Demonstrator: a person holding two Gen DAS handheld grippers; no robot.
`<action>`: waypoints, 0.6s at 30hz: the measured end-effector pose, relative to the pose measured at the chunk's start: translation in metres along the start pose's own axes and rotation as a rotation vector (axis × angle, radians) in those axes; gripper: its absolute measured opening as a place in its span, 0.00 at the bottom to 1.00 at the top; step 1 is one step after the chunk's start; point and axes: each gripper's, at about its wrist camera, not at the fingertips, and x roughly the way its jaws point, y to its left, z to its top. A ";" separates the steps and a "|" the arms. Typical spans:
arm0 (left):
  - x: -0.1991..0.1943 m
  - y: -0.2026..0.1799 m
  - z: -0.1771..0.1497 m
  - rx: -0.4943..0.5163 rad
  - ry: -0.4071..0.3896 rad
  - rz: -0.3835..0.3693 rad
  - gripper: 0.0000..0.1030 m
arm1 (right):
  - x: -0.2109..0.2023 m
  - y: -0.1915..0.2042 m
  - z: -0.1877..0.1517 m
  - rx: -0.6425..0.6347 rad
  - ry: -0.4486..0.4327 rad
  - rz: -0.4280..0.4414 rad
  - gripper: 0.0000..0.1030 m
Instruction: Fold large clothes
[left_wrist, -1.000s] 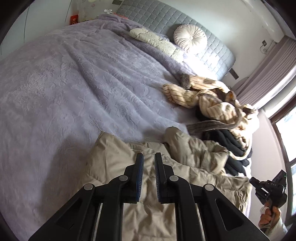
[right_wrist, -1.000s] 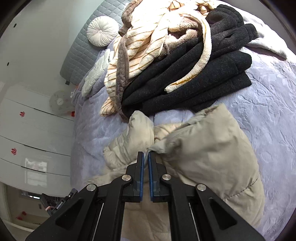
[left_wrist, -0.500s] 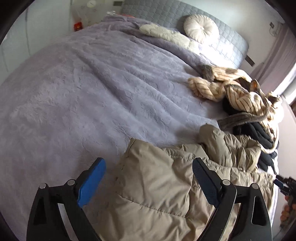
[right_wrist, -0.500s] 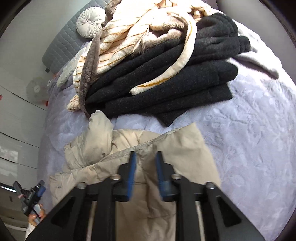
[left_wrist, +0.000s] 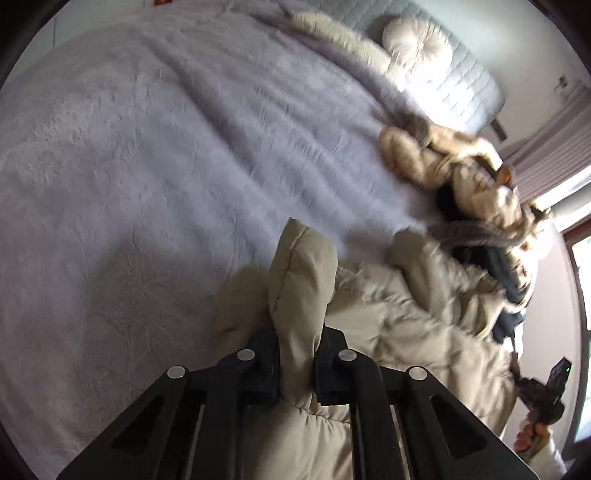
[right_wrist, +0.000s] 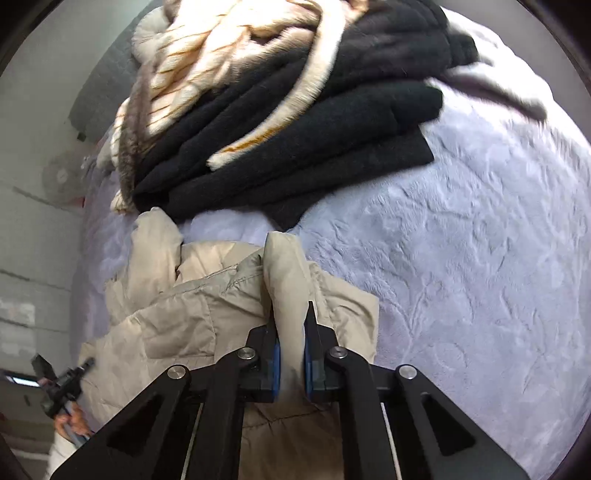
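My left hand-held gripper (left_wrist: 295, 363) is closing on a puffy fold of the beige down jacket (left_wrist: 399, 332); the right hand-held gripper (right_wrist: 291, 363) is closing on another fold, w/ fabric pinched between both pairs of pads. The jacket lies crumpled at the near edge of the bed (left_wrist: 147, 166), just beside the clothes pile (right_wrist: 295, 110). Best approach imo: lift both grips together & level, spread it flat on the bare cover, keep clear of the pile.

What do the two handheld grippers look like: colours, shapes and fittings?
Both the left gripper and right gripper are matt black, with triangular cut-out arms and round silver rivets at the joints. The right one's fingers carry blue pads.
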 end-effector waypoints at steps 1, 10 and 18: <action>-0.008 -0.003 0.004 0.011 -0.031 0.006 0.13 | -0.005 0.006 0.004 -0.021 -0.019 -0.013 0.08; 0.067 -0.013 0.006 0.153 -0.014 0.256 0.13 | 0.063 0.001 0.015 -0.015 0.007 -0.172 0.09; 0.074 -0.017 0.007 0.166 -0.024 0.357 0.27 | 0.062 -0.018 0.021 0.112 -0.014 -0.233 0.33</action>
